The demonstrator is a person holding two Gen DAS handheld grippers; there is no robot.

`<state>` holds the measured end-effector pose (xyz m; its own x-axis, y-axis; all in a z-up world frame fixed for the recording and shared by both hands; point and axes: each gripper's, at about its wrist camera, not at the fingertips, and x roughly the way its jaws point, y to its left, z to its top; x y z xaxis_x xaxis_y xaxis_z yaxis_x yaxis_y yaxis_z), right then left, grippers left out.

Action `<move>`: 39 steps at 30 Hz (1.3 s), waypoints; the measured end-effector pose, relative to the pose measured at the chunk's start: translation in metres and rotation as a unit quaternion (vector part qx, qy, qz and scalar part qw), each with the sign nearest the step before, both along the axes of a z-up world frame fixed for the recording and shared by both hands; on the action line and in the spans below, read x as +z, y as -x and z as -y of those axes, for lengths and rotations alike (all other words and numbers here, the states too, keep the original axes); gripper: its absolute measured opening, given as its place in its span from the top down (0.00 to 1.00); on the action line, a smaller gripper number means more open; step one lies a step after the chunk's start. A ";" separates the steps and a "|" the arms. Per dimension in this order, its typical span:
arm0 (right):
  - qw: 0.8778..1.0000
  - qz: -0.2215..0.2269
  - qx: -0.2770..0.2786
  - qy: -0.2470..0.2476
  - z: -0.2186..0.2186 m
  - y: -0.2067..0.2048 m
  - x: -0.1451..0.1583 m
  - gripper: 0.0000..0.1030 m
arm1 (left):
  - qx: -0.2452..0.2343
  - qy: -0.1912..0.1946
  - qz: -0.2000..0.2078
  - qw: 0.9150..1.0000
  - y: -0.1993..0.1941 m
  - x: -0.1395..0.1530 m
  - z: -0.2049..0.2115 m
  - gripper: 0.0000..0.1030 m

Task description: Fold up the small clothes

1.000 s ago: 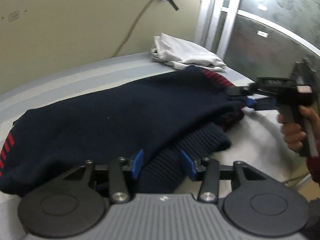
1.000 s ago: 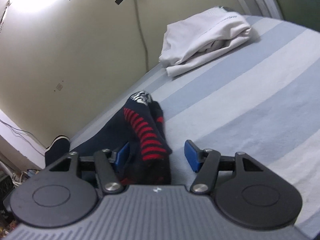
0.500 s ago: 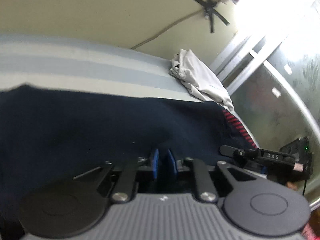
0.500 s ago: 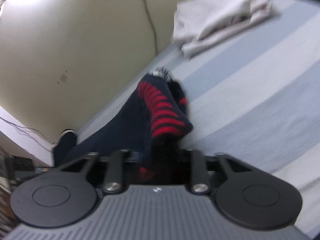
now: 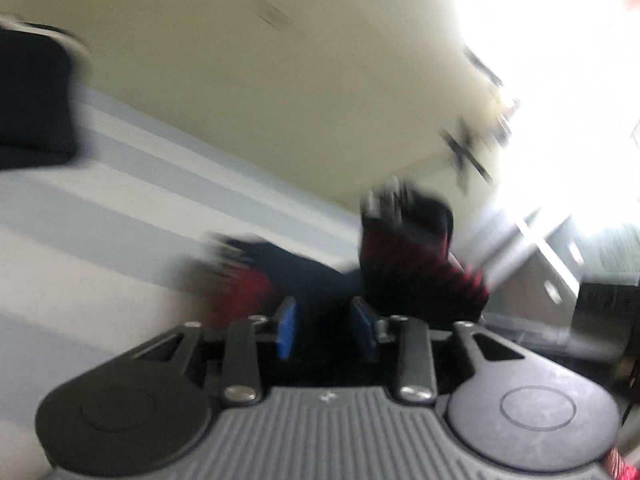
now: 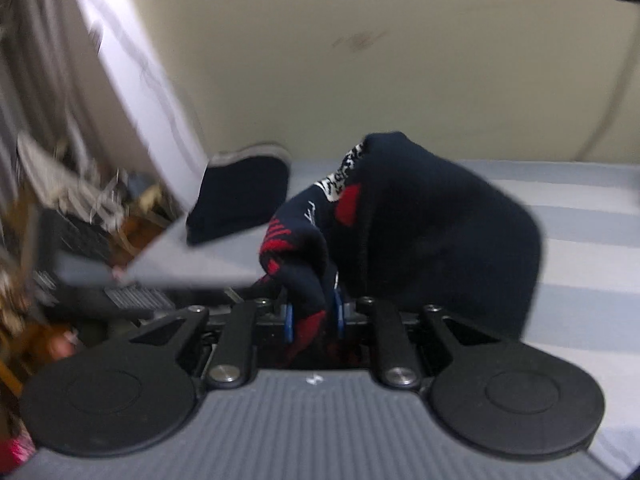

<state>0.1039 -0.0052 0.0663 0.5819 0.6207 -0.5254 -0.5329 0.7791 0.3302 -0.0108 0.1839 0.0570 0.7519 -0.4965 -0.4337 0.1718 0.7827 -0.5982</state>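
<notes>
A navy knit sweater with red stripes is bunched and lifted off the striped bed sheet. My right gripper has a red-striped fold of it between its blue pads, and the jaws are still closing on it. In the blurred left wrist view the sweater rises just ahead of my left gripper. Its jaws are opening, the blue pads stand apart, and dark knit lies in the gap.
A dark navy cushion sits at the bed's far corner by the cream wall. Beyond the bed edge on the left is floor clutter. A bright window and a metal frame are to the right in the left wrist view.
Both grippers swung sideways and rolled, dragging the sweater up into a bunch. The left jaws went from pinched shut to apart. The right jaws stayed clamped on the striped part.
</notes>
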 end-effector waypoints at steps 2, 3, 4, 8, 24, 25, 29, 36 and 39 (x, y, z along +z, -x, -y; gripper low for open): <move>0.999 -0.002 0.026 0.026 -0.030 -0.010 -0.008 0.79 | 0.038 -0.001 -0.003 0.999 0.012 0.001 -0.024 0.67; 0.998 -0.005 0.037 0.041 -0.043 -0.014 -0.014 0.79 | 0.051 0.000 -0.002 0.999 0.016 0.001 -0.031 0.66; 0.997 -0.007 0.047 0.060 -0.056 -0.018 -0.022 0.79 | 0.058 0.003 0.000 0.998 0.019 0.001 -0.037 0.65; 0.991 0.025 0.058 0.115 -0.087 -0.023 -0.034 0.75 | 0.049 0.006 0.010 0.999 0.017 0.003 -0.027 0.42; 0.988 0.130 0.076 0.028 0.005 0.025 0.026 0.55 | 0.047 -0.127 -0.062 0.989 -0.050 -0.010 0.037 0.28; 0.990 0.121 0.062 0.024 0.011 0.018 0.025 0.66 | 0.051 -0.119 -0.074 0.989 -0.050 -0.014 0.032 0.28; 0.996 0.089 0.010 0.031 0.032 0.000 0.009 0.75 | 0.053 -0.070 -0.077 0.993 -0.039 -0.016 0.014 0.30; 0.999 0.040 0.003 -0.010 0.037 -0.022 -0.016 0.77 | 0.009 -0.104 0.037 0.994 0.021 0.025 0.040 0.14; 0.999 0.036 0.005 -0.017 0.026 -0.021 -0.020 0.78 | -0.029 -0.174 0.066 0.982 0.031 0.029 0.078 0.13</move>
